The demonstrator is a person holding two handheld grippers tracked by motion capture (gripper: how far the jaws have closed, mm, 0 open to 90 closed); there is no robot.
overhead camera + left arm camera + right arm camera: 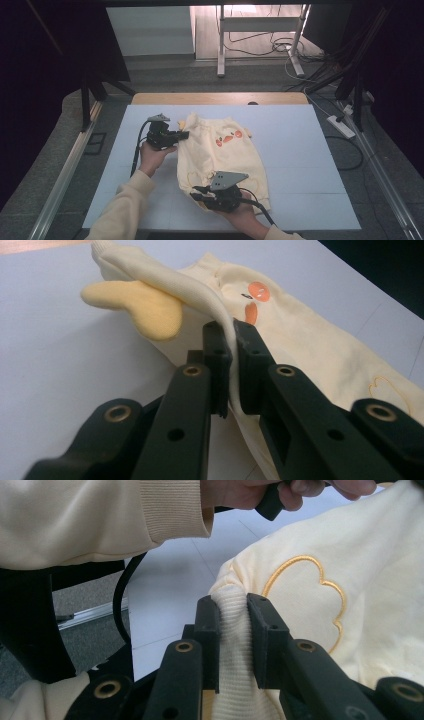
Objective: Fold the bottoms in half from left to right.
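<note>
Two tongs grip a small yellow garment on the white table

The left tongs (pixel 184 134) are clamped tight on a thin edge of the pale yellow garment (pixel 220 150) near its ribbed top, while the right tongs (pixel 233 611) pinch a thicker ribbed cuff (pixel 232 645) at the near edge, their jaws held slightly apart by the cloth. The garment lies at mid-table (pixel 300 150), carrot print (pixel 228 138) facing up. For a clean fold or spread, both grips should likely stay firm and move together, keeping the fabric taut and unbunched.
</note>
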